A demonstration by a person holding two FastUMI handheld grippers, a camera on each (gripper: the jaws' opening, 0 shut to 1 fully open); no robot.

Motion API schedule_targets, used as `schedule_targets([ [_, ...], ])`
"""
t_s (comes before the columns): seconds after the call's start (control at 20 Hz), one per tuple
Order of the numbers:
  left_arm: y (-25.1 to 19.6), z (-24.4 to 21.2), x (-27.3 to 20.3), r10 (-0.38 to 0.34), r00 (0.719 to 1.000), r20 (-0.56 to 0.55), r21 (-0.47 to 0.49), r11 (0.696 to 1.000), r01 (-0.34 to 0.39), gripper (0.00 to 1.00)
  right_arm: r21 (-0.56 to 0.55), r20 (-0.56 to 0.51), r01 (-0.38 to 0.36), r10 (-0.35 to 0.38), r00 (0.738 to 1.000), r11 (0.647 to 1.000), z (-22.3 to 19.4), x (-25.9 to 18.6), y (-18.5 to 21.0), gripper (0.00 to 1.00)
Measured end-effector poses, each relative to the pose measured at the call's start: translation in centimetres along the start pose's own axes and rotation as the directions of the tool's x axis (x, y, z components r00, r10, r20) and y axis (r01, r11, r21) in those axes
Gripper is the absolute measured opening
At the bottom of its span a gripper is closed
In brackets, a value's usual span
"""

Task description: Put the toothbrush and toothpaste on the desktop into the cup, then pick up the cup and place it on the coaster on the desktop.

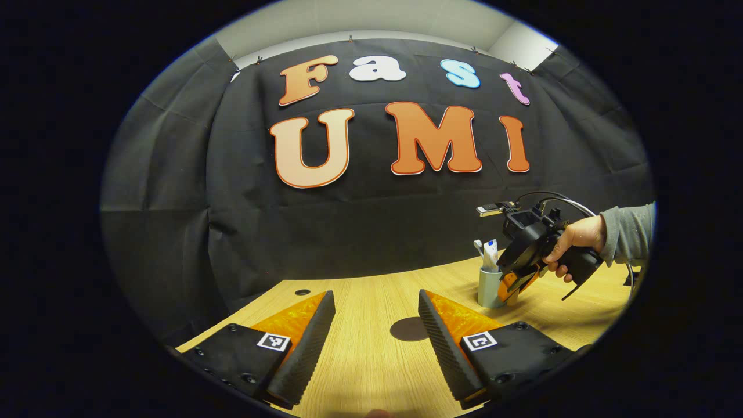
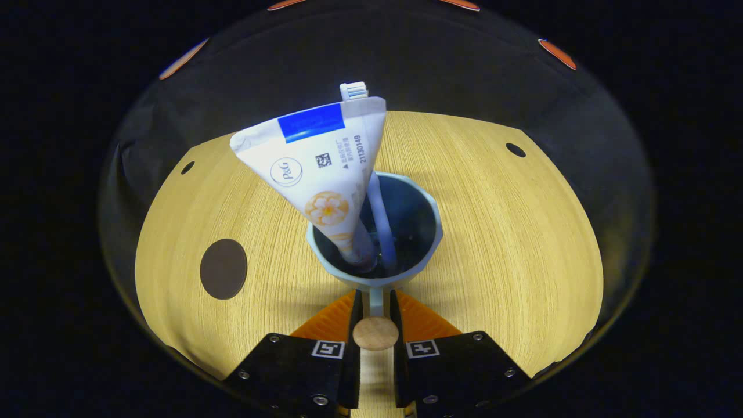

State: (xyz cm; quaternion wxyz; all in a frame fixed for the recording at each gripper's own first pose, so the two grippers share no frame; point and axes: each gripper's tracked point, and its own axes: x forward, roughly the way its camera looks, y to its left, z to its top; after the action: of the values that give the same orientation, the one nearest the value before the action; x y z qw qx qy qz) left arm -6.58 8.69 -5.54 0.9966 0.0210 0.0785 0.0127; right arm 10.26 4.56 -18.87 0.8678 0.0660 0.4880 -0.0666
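Two items are already sitting in the cup [image 2: 374, 232], so you're onto the carry part. In the right gripper view the toothpaste [image 2: 322, 174] leans out toward 11 o'clock with its cap end down at the bottom, and the toothbrush [image 2: 377, 209] stands beside it, bristles poking up behind the tube's flat end. Your right gripper [image 2: 375, 313] has its fingers closed to a narrow gap on the cup's handle [image 2: 376, 299], which juts out at 6 o'clock with a round wooden knob on its end; it looks clamped from both sides. The coaster [image 2: 223, 269] is the dark disc on the desktop [image 2: 522, 244] at about 9 o'clock from the cup, well apart from it. In the left gripper view your left gripper [image 1: 376, 331] hangs wide open over the wood with nothing between the fingers, the coaster just ahead. My guess on handling: the cup is light and rigid, but holding it by a thin handle lets it swing or twist, and the tall, soft tube makes it top-heavy. Keep it upright, move slowly, and squeeze the handle close to the cup wall.
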Motion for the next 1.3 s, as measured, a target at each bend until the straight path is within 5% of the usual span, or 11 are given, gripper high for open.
schedule_targets([
  [0.4,1.6,-0.6,-0.5,0.032,0.999,-0.017,-0.016,0.999,-0.032,0.94,-0.016,0.053,-0.054,0.054,0.997,0.998,1.0,-0.3,0.3,0.24],
  [1.3,7.4,-2.4,-2.7,0.128,0.991,-0.038,-0.037,0.991,-0.129,0.92,-0.267,0.114,-0.172,0.209,0.971,0.948,3.1,0.4,0.9,0.23],
])
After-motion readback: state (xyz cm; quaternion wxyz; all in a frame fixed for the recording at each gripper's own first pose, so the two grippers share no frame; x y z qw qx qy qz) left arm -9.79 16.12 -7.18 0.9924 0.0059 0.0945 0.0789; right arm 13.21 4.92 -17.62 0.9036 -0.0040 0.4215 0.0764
